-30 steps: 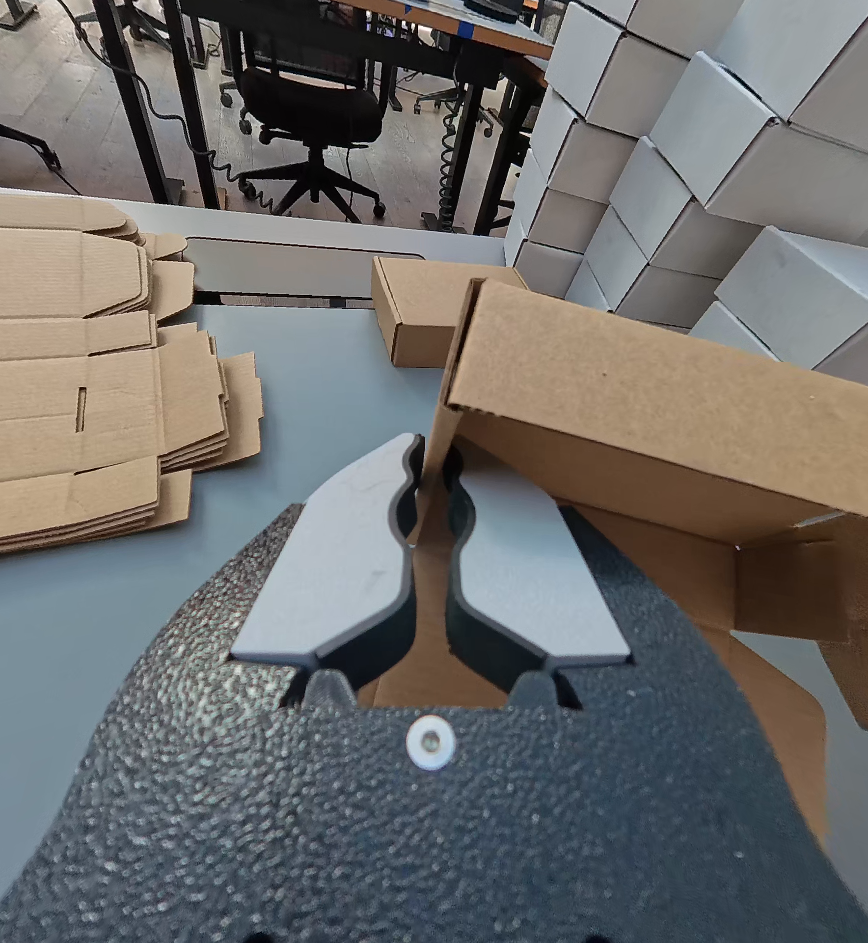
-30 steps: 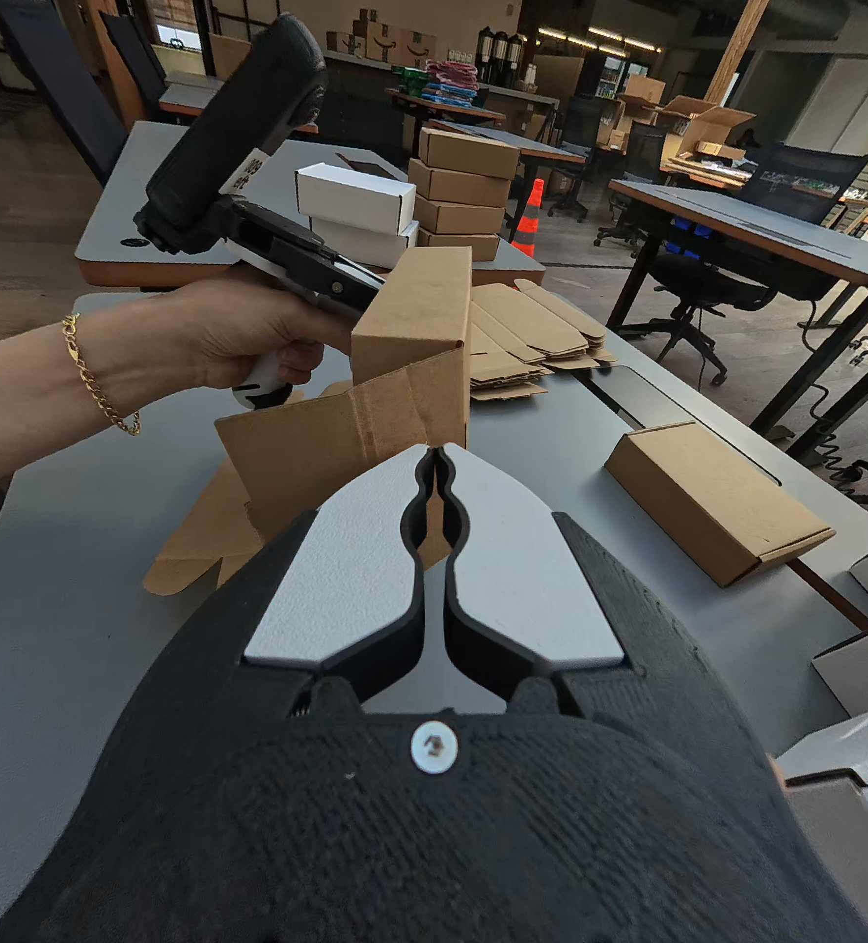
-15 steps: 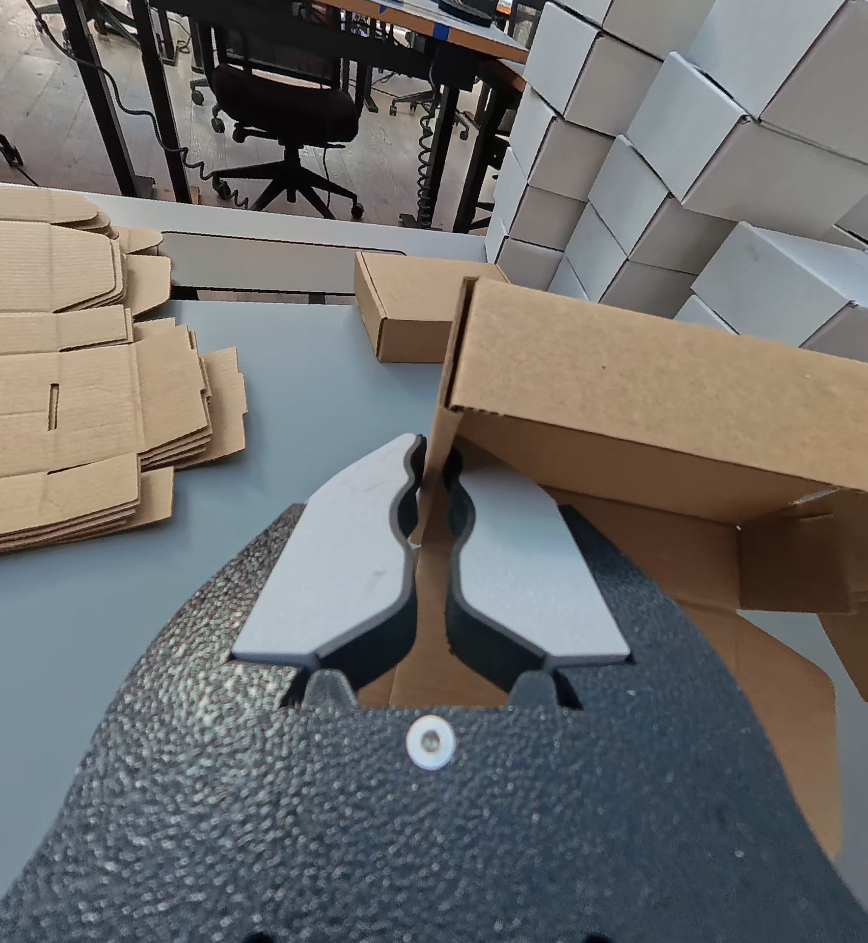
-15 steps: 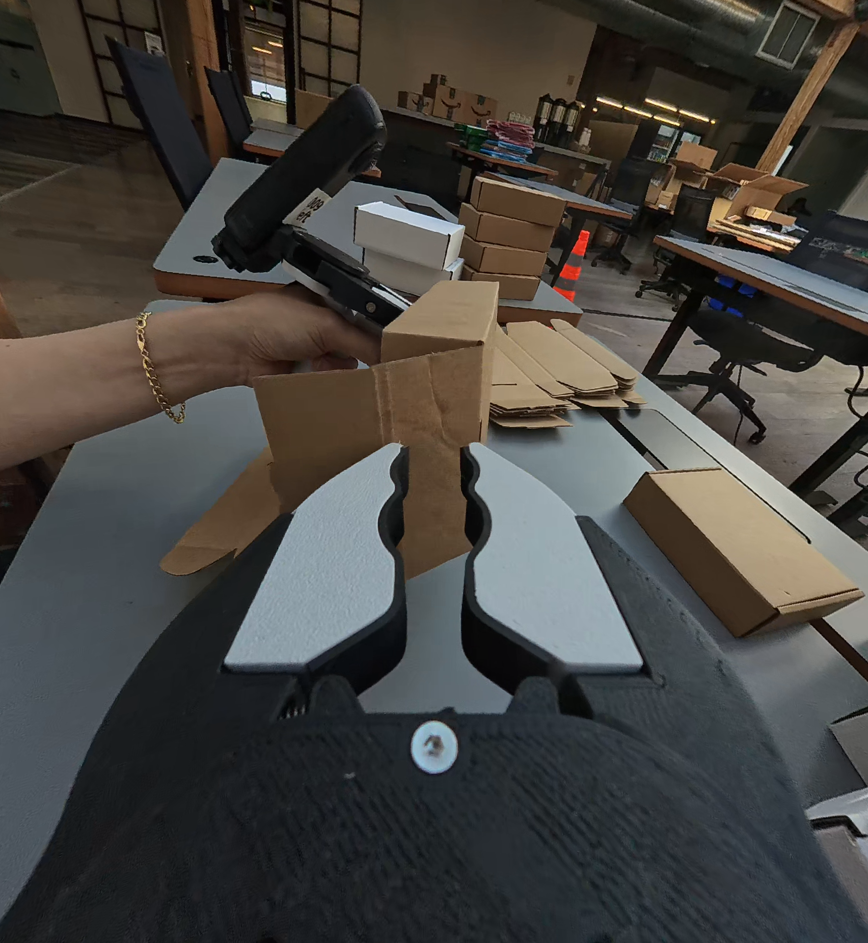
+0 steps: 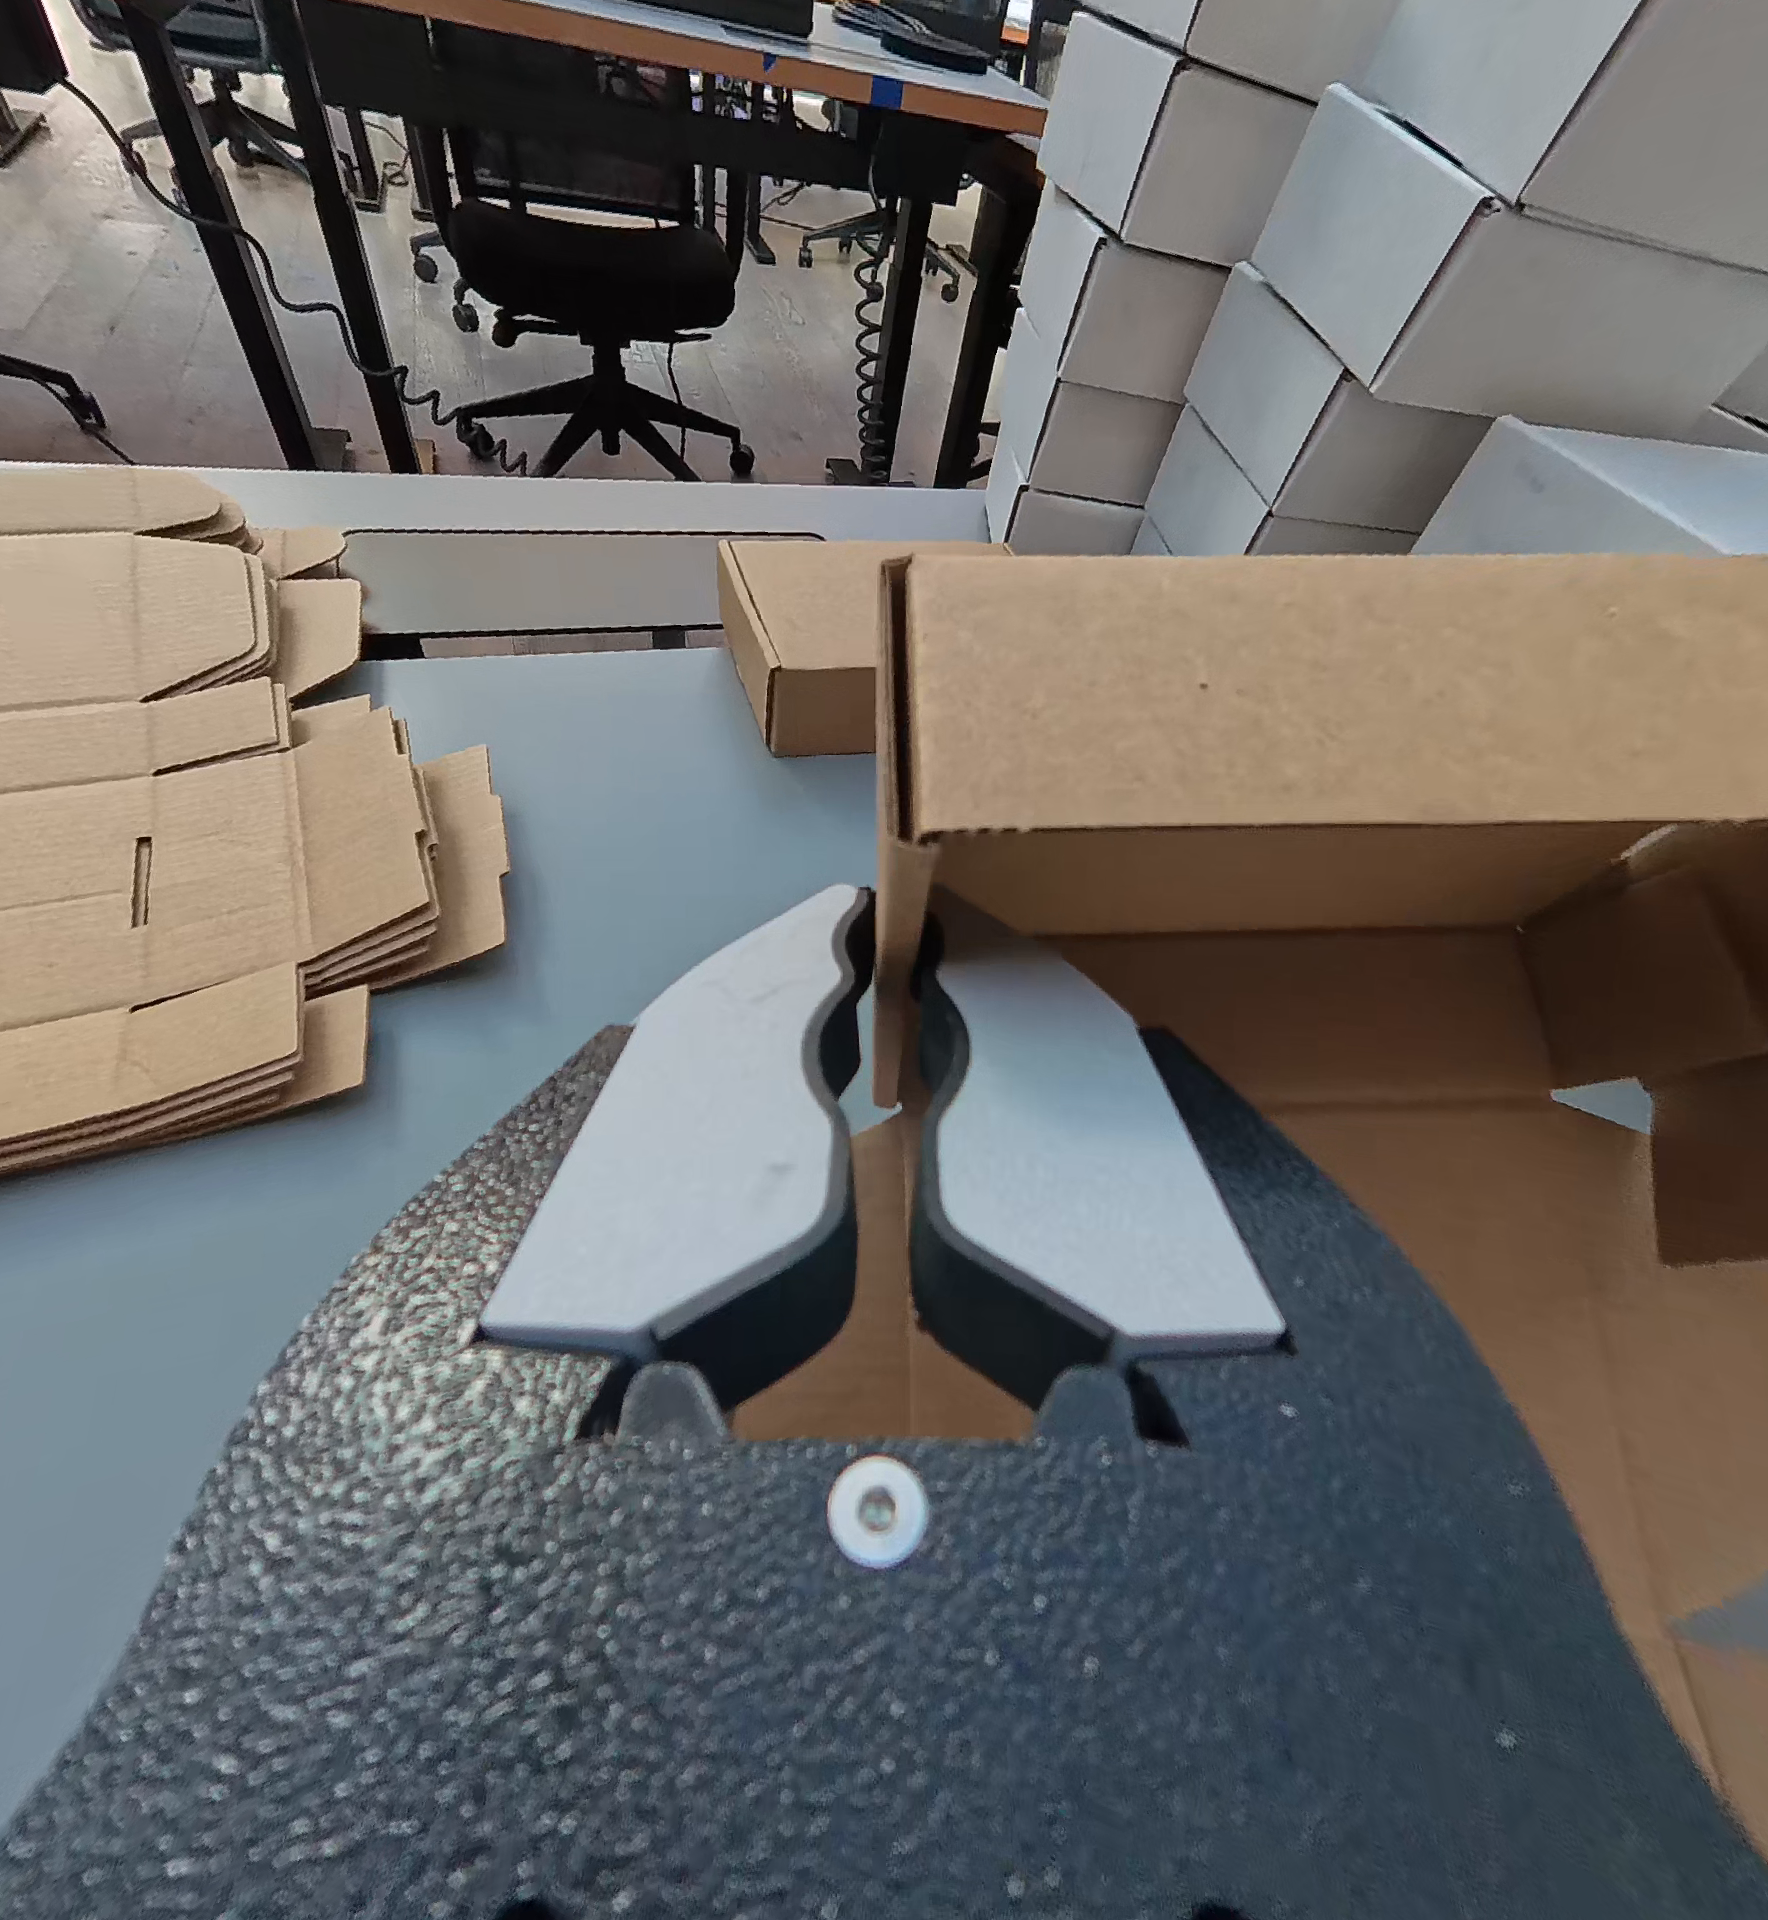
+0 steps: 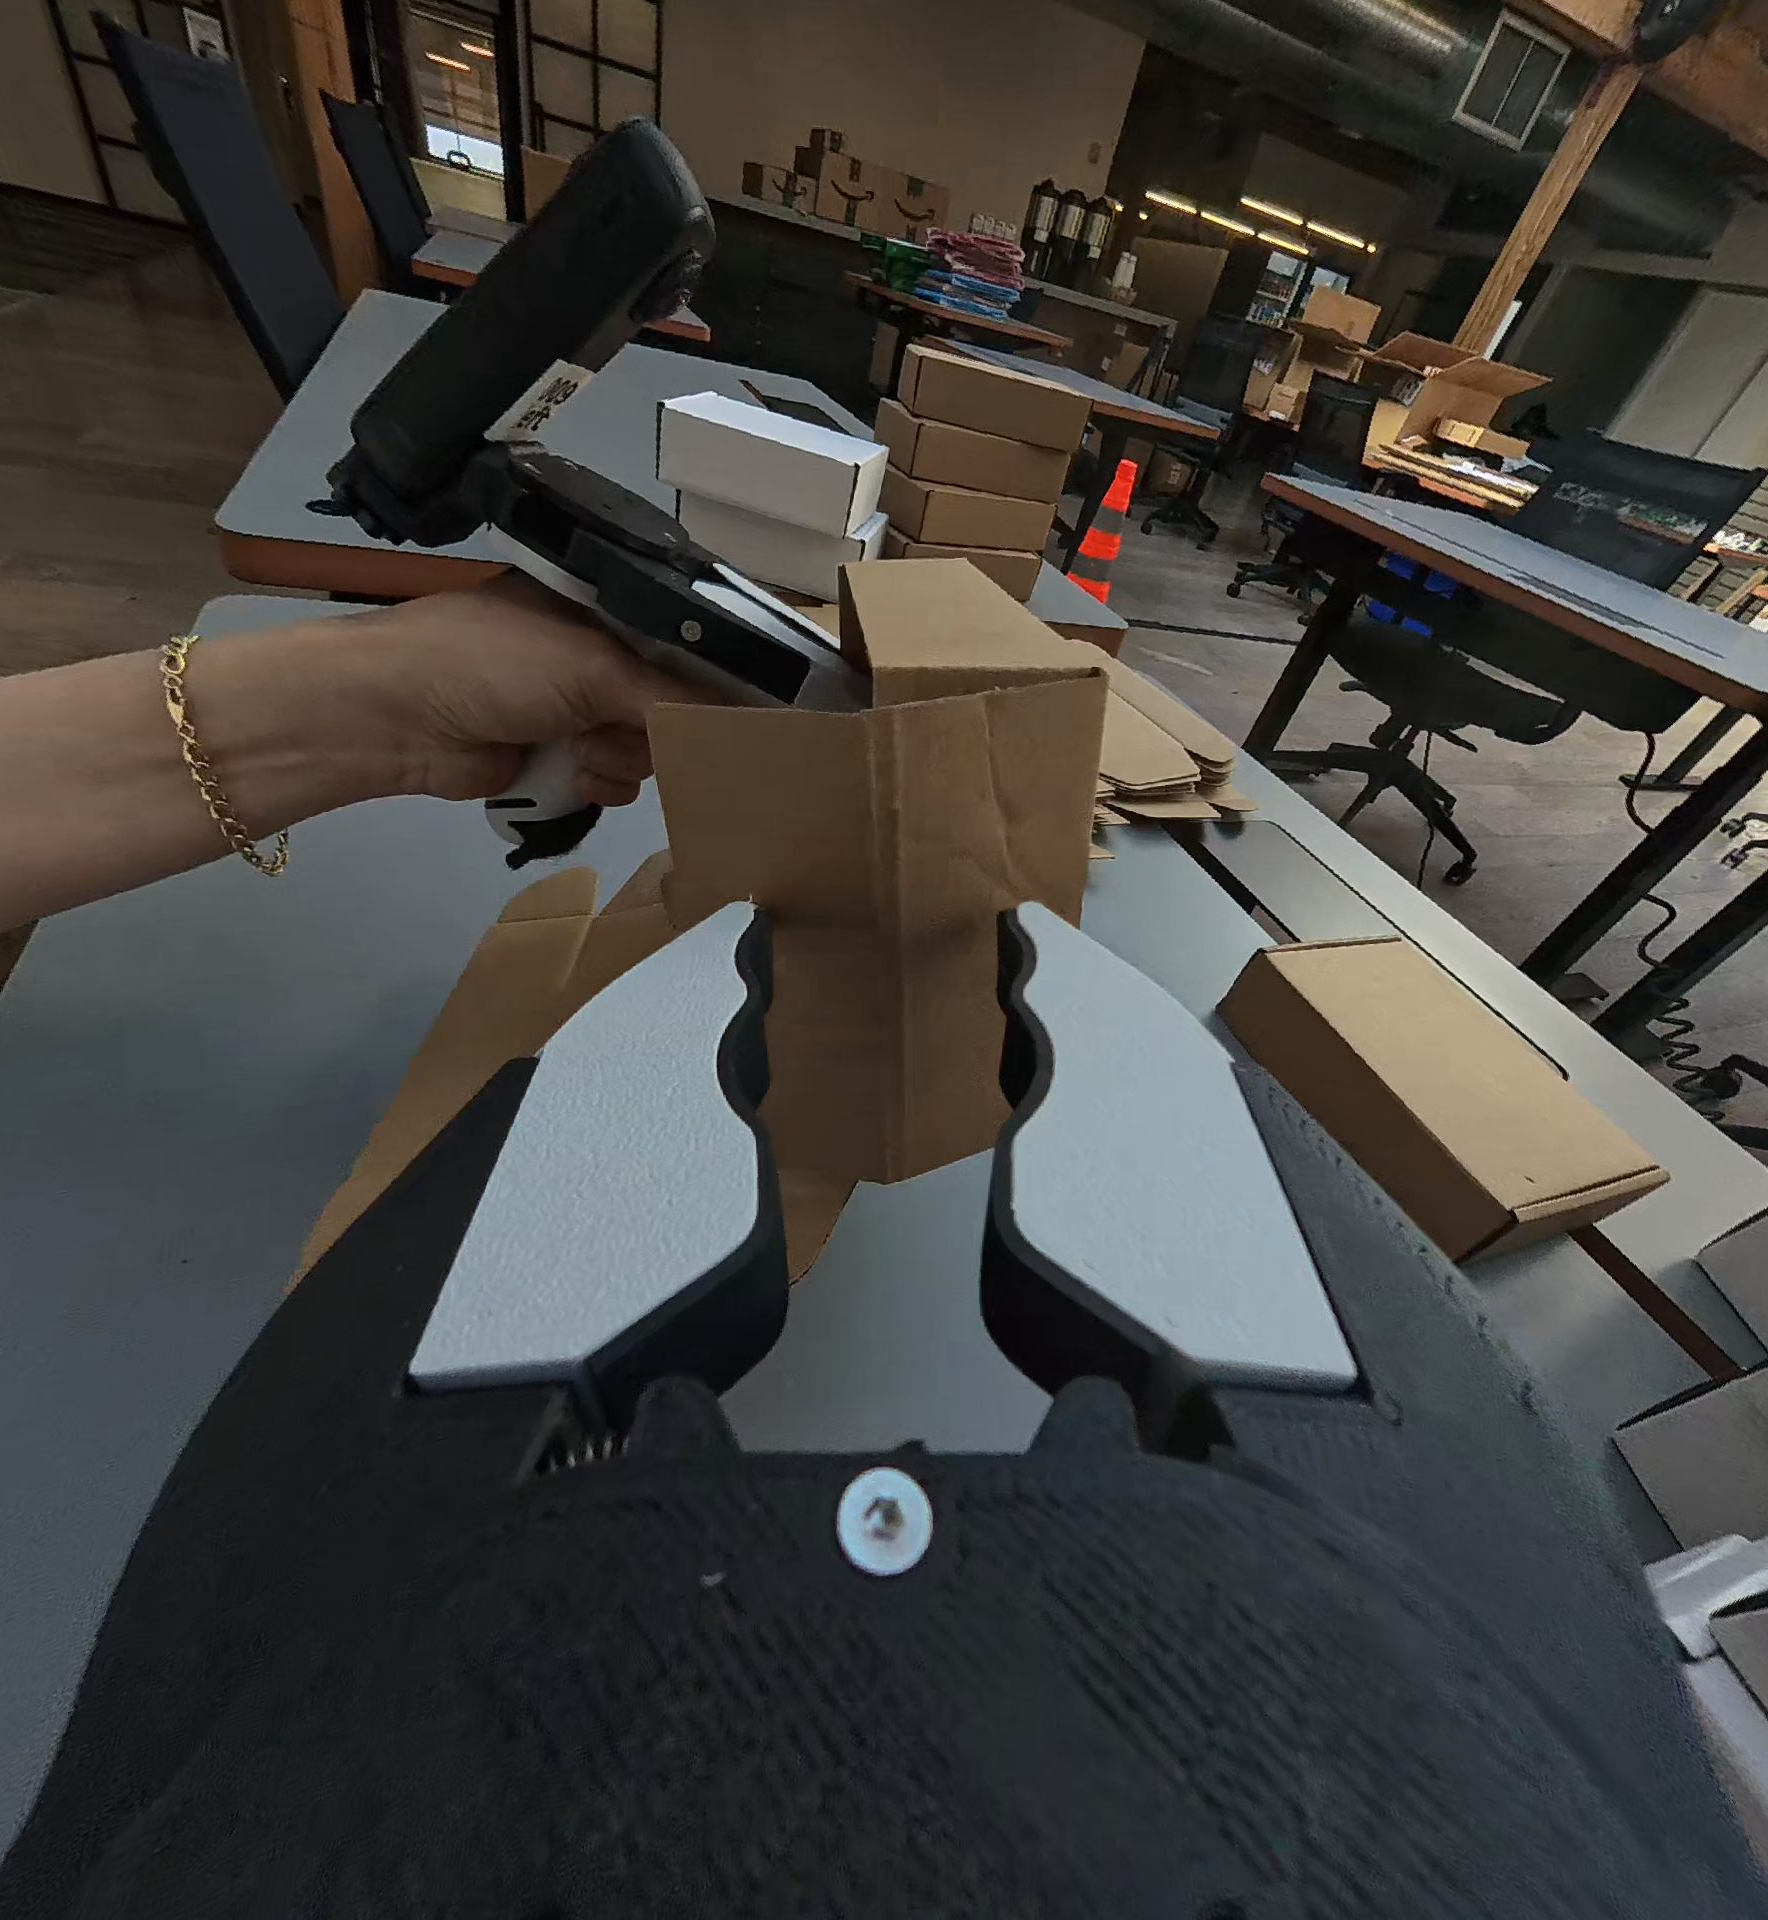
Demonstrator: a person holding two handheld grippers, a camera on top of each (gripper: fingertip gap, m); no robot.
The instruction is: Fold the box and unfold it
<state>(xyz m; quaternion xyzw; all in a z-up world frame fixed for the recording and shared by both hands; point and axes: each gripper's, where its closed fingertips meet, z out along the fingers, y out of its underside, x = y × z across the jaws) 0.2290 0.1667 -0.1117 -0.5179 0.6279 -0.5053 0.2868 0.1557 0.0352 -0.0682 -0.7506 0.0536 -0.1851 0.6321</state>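
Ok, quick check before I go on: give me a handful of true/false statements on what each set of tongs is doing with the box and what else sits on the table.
1. The left tongs are shut on a wall of the half-folded box. True.
2. The right tongs are clamped on the box. False: their fingers stand apart, with the box's end flap seen between them, ungripped.
3. A stack of flat box blanks lies on the table to the left of the box in the left wrist view. True.
4. The finished brown box on the table is open. False: it lies shut and flat.
5. White boxes are piled beyond the held box. True.
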